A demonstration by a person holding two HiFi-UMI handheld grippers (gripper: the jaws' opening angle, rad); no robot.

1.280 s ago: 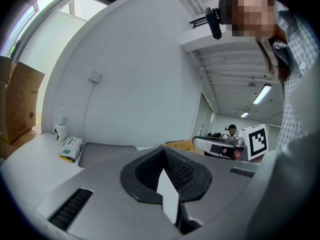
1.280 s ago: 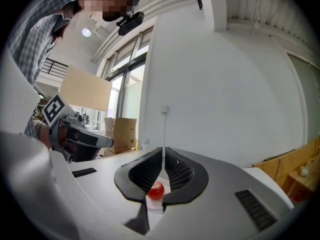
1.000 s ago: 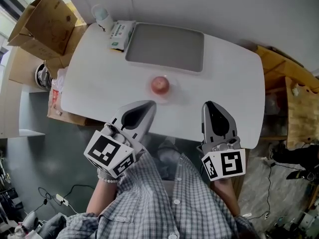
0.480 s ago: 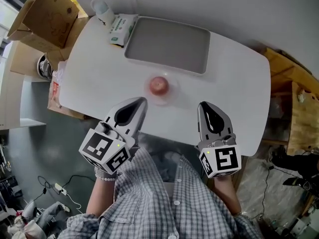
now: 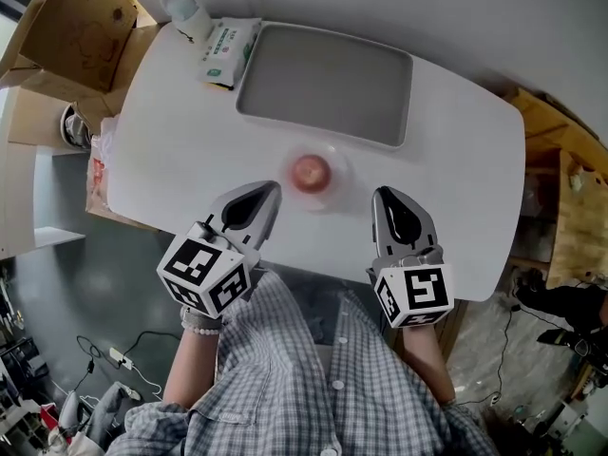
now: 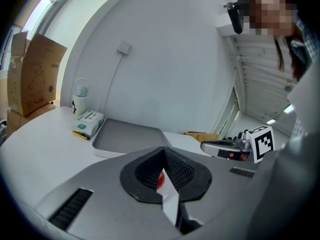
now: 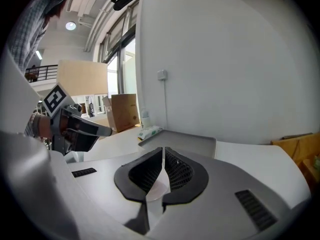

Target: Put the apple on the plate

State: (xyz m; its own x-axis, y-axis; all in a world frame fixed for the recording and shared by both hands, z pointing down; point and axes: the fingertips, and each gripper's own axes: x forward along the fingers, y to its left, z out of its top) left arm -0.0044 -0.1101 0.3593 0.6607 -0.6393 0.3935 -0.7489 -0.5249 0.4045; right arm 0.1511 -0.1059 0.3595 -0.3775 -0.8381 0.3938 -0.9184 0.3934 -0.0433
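Apple (image 5: pixel 311 171) is sitting on clear plate (image 5: pixel 339 182), approx. mid white table (image 5: pixel 190 131), just in front of grey tray (image 5: pixel 323 84). L gripper (image 5: pixel 272 190) & R gripper (image 5: pixel 382 194) are being held over near table edge, either side of plate, apart from it. Both jaw pairs are being held pressed together w/ nothing between. Wipes pack (image 5: pixel 220 50) & bottle (image 5: pixel 180 8) are lying at far-left corner, cardboard box (image 5: pixel 66 36) beyond.
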